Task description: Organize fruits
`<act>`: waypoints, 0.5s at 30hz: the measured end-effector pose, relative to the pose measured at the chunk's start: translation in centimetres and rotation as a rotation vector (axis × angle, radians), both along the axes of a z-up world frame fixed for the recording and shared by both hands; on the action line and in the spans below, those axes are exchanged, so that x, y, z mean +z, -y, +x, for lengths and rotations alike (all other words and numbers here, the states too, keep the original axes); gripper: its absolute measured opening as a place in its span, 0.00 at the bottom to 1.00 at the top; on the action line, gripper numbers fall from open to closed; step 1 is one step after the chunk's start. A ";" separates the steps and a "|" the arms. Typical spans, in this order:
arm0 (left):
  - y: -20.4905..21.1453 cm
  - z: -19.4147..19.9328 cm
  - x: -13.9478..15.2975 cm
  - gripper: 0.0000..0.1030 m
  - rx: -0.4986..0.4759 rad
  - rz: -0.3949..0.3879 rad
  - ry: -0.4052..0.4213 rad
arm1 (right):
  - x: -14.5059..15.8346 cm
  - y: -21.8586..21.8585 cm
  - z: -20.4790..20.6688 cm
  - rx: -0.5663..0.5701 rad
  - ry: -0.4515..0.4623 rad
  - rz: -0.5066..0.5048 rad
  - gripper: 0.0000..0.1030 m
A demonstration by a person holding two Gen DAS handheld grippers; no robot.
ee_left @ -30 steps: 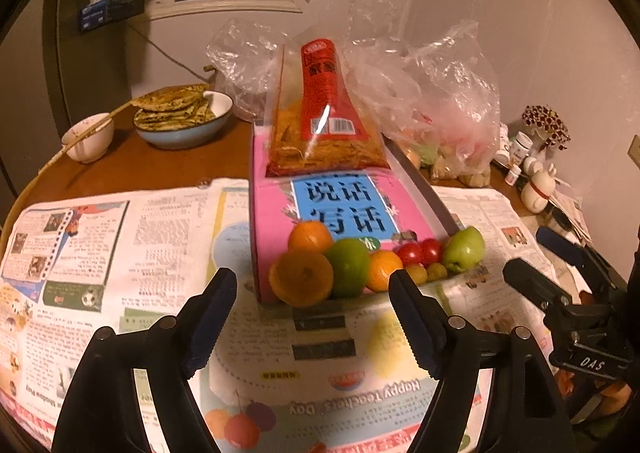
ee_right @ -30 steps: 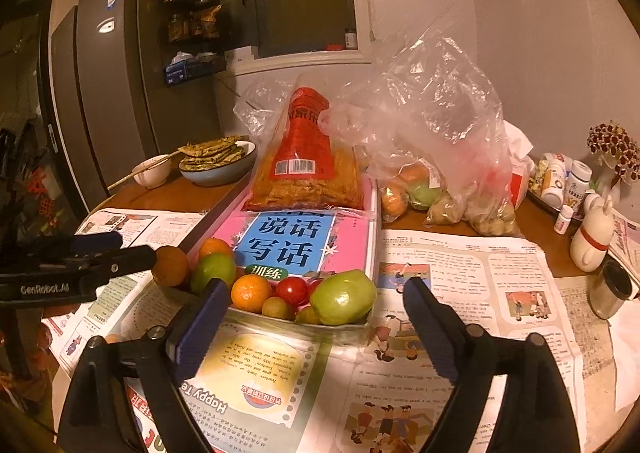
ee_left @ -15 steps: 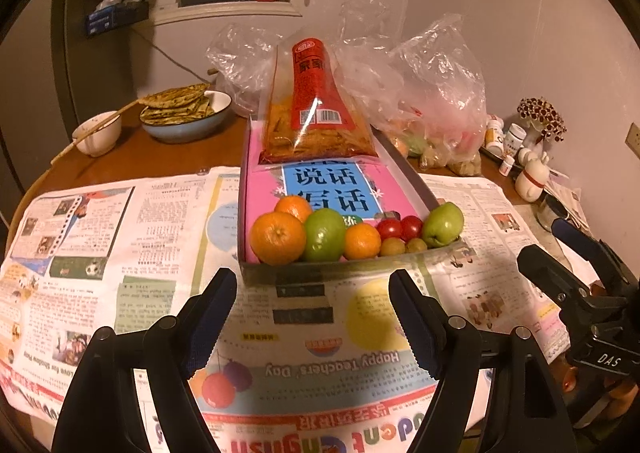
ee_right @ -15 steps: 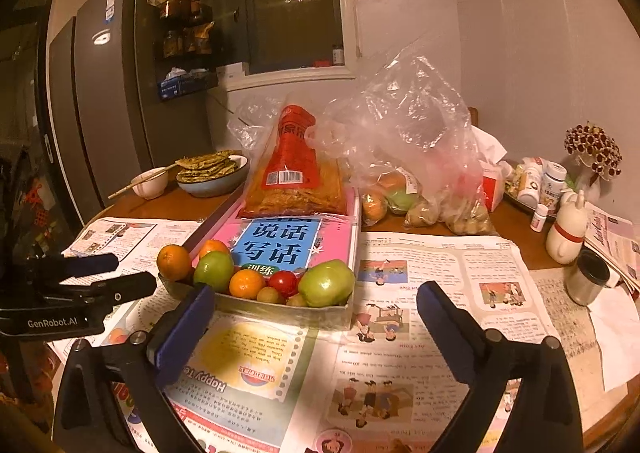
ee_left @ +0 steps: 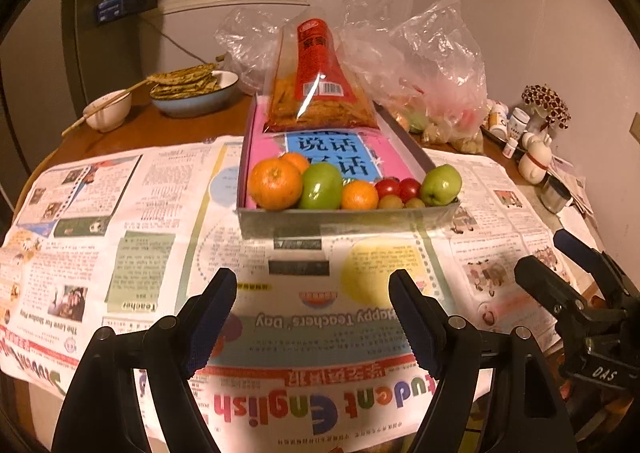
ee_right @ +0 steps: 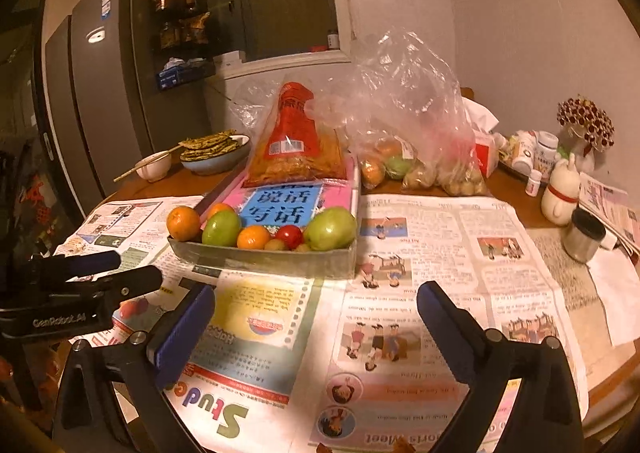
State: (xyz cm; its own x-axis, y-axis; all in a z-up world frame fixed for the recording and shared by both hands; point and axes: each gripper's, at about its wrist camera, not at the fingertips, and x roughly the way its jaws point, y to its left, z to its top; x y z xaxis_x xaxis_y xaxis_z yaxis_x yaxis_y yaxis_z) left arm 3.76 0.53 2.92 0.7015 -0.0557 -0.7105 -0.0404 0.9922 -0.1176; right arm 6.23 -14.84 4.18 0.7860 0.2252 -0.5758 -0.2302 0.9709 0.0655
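Two grippers over newspaper-covered table (ee_left: 132,121), both w/ nothing between the fingers. Left gripper (ee_left: 312,305): jaws apart, hovering above the newspaper (ee_left: 160,213), short of the tray (ee_left: 344,219). Right gripper (ee_right: 316,313): jaws have just been opening, now spread wide, also short of tray, a bit to its right.

Fruit all bunched along tray's near wall. L to R in left view: big orange (ee_left: 275,184), smaller orange (ee_left: 297,161) behind it, green apple (ee_left: 321,187), small orange (ee_left: 359,195), two cherry tomatoes (ee_left: 398,187), small brownish fruits (ee_left: 390,202) in front, second green apple (ee_left: 440,185) at right corner.

Pink book (ee_left: 336,157) lies in tray behind fruit; snack bag (ee_left: 318,93) w/ red label on its far end. Clear plastic bags (ee_right: 412,125) w/ more produce beyond tray, right. Bowl of flatbreads (ee_left: 192,91) & small bowl (ee_left: 107,111) w/ chopsticks far left.
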 end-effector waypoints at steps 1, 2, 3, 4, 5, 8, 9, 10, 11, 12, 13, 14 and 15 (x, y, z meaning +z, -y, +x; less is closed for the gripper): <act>0.0 -0.1 -0.2 0.77 0.003 -0.001 -0.004 | -0.1 0.1 0.0 -0.004 -0.004 0.000 0.99; 0.1 -0.2 -0.4 0.77 -0.004 0.001 -0.013 | -0.3 0.2 0.1 -0.011 -0.011 0.003 0.99; 0.2 -0.3 -0.6 0.77 -0.007 0.008 -0.017 | -0.4 0.2 0.0 -0.013 -0.015 0.007 0.99; 0.4 -0.3 -0.7 0.77 -0.008 0.013 -0.018 | -0.5 0.2 -0.1 -0.012 -0.015 0.006 0.99; 0.6 -0.5 -1.0 0.77 -0.013 0.016 -0.019 | -0.6 0.2 -0.1 -0.013 -0.016 0.001 0.99; 1.2 -0.7 -1.5 0.77 -0.030 0.027 -0.039 | -0.8 0.1 -0.4 -0.012 -0.015 0.005 0.99; 1.3 -0.8 -1.6 0.77 -0.032 0.028 -0.040 | -0.9 0.1 -0.5 -0.013 -0.017 0.008 0.99; 1.4 -0.9 -1.7 0.77 -0.037 0.031 -0.038 | -1.0 0.1 -0.6 -0.013 -0.019 0.009 0.99; 1.5 -0.9 -1.7 0.77 -0.037 0.035 -0.037 | -1.2 0.1 -0.6 -0.012 -0.024 0.010 0.99; 1.6 -1.0 -1.8 0.77 -0.038 0.039 -0.038 | -1.4 0.1 -0.7 -0.011 -0.026 0.010 0.99; 1.7 -0.9 -1.9 0.77 -0.040 0.042 -0.042 | -1.5 0.1 -0.7 -0.010 -0.028 0.009 0.99; 1.7 -0.9 -1.9 0.77 -0.038 0.041 -0.044 | -1.6 0.0 -0.8 -0.012 -0.030 0.005 0.99; 1.7 -0.9 -2.0 0.77 -0.038 0.041 -0.045 | -1.7 0.0 -0.7 -0.012 -0.031 0.003 0.99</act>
